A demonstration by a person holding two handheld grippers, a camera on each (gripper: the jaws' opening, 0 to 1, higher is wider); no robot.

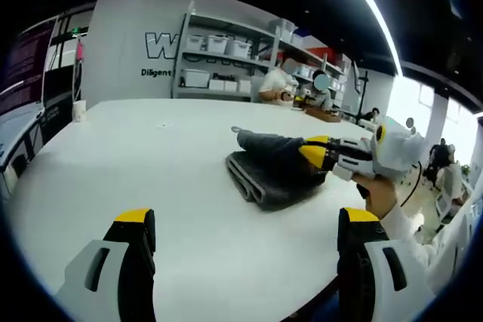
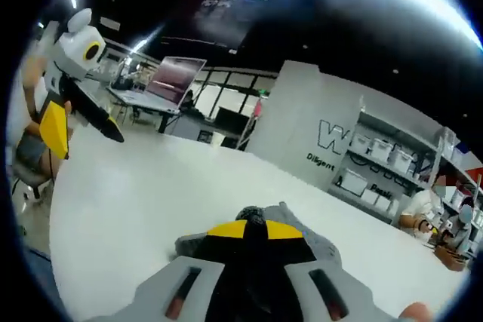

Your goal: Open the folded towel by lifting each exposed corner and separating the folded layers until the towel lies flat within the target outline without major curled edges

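Two yellow-tipped jaws of the left gripper (image 1: 245,235) stand wide apart, holding nothing, above the near part of the white table (image 1: 143,156). Farther on, mid-table, lies the folded grey towel (image 1: 268,175); the right gripper (image 1: 315,152) is clenched on its raised top layer. Shelves with storage bins (image 1: 219,62) line the far wall.

The left gripper (image 1: 245,235) hangs low with its two yellow-tipped jaws spread wide apart, nothing between them. To its right, the right gripper (image 1: 315,152) reaches in sideways, its yellow tips pressed together on a fold of the towel (image 1: 268,175); a hand (image 1: 377,194) grips its handle from below. In the right gripper view, that gripper's jaws meet tip to tip, and the left gripper stands far left, tilted
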